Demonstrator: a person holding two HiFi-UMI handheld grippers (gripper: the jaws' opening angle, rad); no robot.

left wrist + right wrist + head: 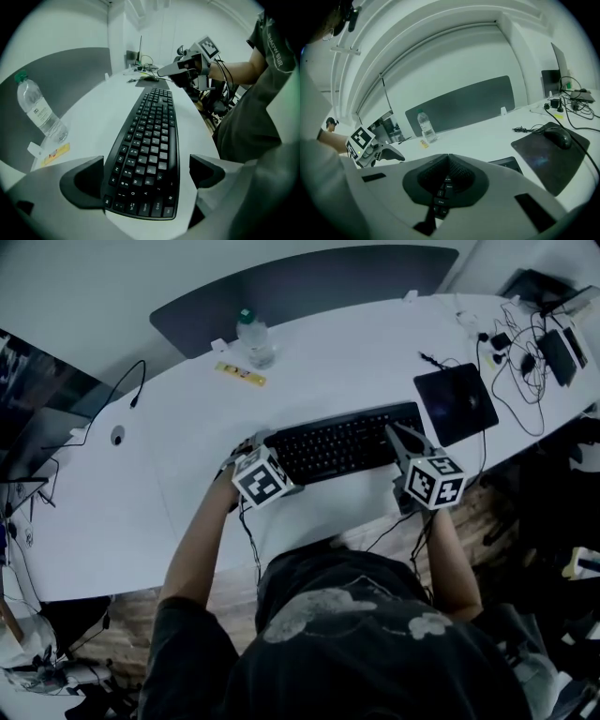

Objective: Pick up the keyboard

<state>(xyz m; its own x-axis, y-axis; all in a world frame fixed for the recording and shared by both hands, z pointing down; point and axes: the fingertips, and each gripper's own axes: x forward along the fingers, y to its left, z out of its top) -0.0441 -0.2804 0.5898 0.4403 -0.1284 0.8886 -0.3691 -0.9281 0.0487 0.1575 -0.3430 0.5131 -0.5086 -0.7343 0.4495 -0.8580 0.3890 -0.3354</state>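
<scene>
A black keyboard [337, 442] lies on the white table [356, 343] in front of the person. My left gripper [255, 444] points steeply down at its left end. In the left gripper view the jaws of that gripper [146, 173] stand open on either side of the keyboard [150, 136], and a gap shows at the right jaw. My right gripper [395, 431] is shut, its tip over the keyboard's right end. In the right gripper view the shut jaws [448, 156] hide most of the keyboard [506, 164]; only a corner and a few keys show.
A water bottle [253, 337] and a yellow label [241, 374] sit at the back left. A dark mouse pad [457, 401] with a mouse [557, 136] lies right of the keyboard. Tangled cables [525, 362] and devices fill the far right. A dark divider panel [300, 287] lines the back edge.
</scene>
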